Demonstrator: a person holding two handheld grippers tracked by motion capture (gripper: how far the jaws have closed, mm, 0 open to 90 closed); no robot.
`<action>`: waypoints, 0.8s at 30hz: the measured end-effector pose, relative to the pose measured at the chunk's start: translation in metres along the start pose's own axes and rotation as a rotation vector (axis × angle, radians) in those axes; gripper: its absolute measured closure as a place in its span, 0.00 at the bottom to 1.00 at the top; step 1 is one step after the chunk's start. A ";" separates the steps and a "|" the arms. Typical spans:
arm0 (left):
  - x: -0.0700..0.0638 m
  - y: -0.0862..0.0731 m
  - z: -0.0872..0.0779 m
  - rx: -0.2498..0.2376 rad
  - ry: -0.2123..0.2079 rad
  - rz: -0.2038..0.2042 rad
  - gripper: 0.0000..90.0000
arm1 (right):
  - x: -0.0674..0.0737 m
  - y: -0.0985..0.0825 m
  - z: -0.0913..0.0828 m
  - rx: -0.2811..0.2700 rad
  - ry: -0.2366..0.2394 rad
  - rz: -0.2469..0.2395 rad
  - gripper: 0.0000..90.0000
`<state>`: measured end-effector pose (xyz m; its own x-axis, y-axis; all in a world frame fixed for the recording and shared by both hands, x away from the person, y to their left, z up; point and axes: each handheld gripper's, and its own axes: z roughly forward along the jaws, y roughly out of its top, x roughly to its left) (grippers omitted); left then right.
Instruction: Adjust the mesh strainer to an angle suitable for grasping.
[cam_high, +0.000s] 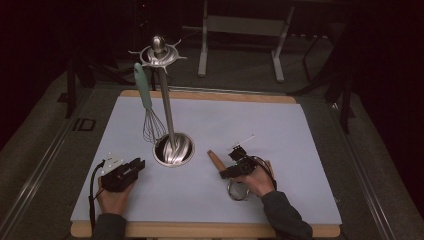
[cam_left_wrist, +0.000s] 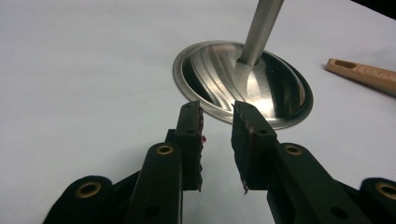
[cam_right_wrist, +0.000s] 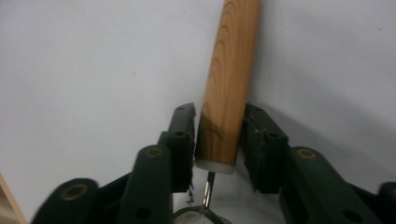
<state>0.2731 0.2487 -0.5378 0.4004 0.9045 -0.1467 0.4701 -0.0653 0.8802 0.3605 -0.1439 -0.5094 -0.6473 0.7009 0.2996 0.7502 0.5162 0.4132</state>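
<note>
A small strainer with a wooden handle (cam_high: 215, 160) and a metal ring (cam_high: 238, 191) lies on the white mat. My right gripper (cam_high: 226, 173) straddles that handle near its white end cap. In the right gripper view the handle (cam_right_wrist: 229, 70) runs up between the jaws of the right gripper (cam_right_wrist: 218, 135), and both pads sit against its sides. My left gripper (cam_high: 138, 166) rests low on the mat, open and empty. In the left gripper view the left gripper (cam_left_wrist: 217, 140) points at the steel stand's round base (cam_left_wrist: 280, 93).
The steel utensil stand (cam_high: 167, 110) rises from its base (cam_high: 174, 150) to a hook crown (cam_high: 159, 52). From the crown hangs a teal-handled whisk (cam_high: 146, 95). The mat (cam_high: 280, 125) covers a wooden table. A metal frame (cam_high: 240, 30) stands behind the table.
</note>
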 end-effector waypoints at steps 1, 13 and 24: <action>0.000 0.000 0.000 0.000 0.000 0.000 0.81 | 0.000 0.001 0.001 0.007 -0.001 0.000 0.74; 0.000 0.000 0.000 -0.002 -0.001 -0.002 0.81 | 0.005 0.008 -0.007 -0.025 -0.023 -0.028 0.77; 0.000 0.000 0.000 0.000 0.001 0.001 0.81 | 0.004 0.012 -0.026 -0.086 -0.019 -0.044 0.77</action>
<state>0.2733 0.2486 -0.5379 0.4002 0.9047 -0.1459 0.4696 -0.0657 0.8804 0.3633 -0.1475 -0.4813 -0.6763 0.6881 0.2630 0.7058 0.5032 0.4986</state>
